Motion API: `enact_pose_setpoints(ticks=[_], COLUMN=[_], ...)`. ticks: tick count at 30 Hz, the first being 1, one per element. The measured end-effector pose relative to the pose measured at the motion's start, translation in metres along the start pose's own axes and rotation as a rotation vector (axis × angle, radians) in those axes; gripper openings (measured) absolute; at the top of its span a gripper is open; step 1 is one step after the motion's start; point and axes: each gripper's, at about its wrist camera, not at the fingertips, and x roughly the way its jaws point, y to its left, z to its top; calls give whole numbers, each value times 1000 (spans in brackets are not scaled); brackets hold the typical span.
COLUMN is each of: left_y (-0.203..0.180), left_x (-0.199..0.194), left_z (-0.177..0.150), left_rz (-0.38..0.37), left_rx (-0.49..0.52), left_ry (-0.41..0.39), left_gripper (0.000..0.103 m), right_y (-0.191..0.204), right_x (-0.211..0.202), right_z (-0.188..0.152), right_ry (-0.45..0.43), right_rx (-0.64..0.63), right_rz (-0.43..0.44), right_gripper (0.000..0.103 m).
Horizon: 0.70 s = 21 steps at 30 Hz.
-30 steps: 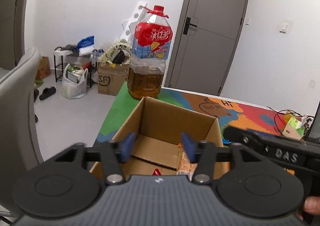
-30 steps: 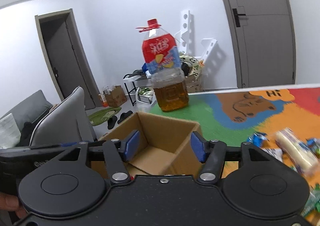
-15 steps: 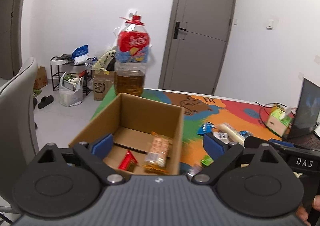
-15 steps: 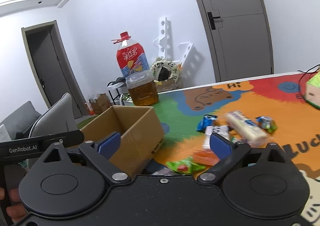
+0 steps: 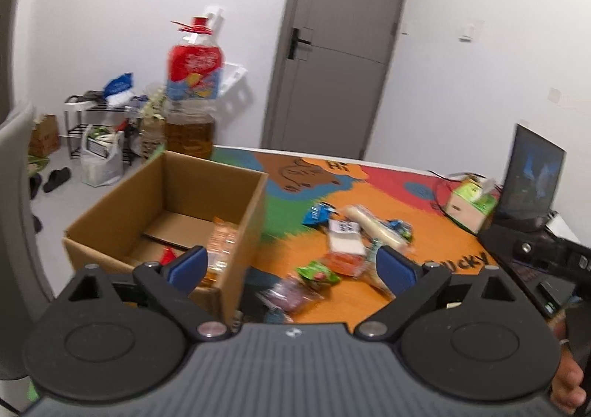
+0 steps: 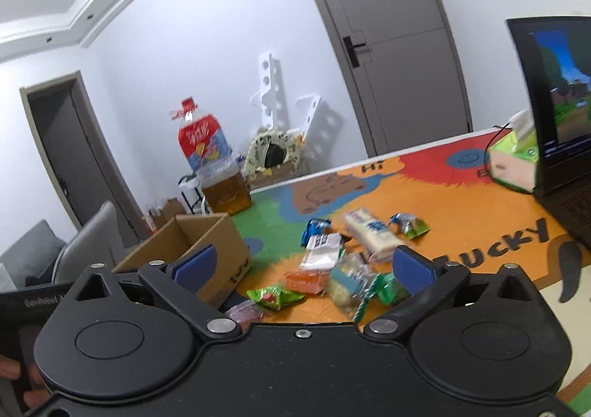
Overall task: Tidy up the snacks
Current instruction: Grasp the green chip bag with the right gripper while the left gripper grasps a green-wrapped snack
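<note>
An open cardboard box point(image 5: 236, 232) stands at the table's left end; it also shows in the right wrist view point(image 6: 225, 243). Inside it lie an orange-wrapped snack point(image 5: 223, 243) and a small red packet point(image 5: 169, 254). A pile of loose snacks lies right of the box: a long white pack point(image 6: 371, 234), a white packet point(image 6: 321, 250), a green packet point(image 6: 273, 297), blue packets point(image 6: 314, 228). My left gripper point(image 5: 291, 265) is open and empty, above the box's near right corner. My right gripper point(image 6: 303, 265) is open and empty, above the snack pile.
A large oil bottle with a red label point(image 5: 192, 95) stands behind the box. A green tissue box point(image 6: 513, 158) and an open laptop point(image 6: 557, 95) are at the right. The colourful mat point(image 6: 443, 202) covers the table. A grey chair point(image 6: 88, 243) stands to the left.
Both grippers have drawn back from over the box and swung right toward the snack pile. Both have opened wider. The orange snack and red packet now lie in the box.
</note>
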Motion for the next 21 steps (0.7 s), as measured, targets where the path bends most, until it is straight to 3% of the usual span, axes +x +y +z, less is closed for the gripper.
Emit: enact_pose_setpoints(ticks=[3, 11, 16, 21], left_y=[-12, -25, -28, -39], left_x=[-1, 8, 25, 46], left_z=[-5, -21, -29, -37], left_rz=[3, -17, -25, -29], left_rx=[33, -7, -21, 31], left_ry=[-10, -9, 12, 10], left_gripper=[97, 94, 80, 64], right_y=[-8, -24, -33, -44], right_x=[2, 18, 28, 40], right_z=[-1, -17, -25, -34], right_ry=[1, 28, 23, 17], right_rx=[9, 45, 61, 66], right_rz=[-18, -33, -36, -61], right_gripper=[103, 101, 82, 68])
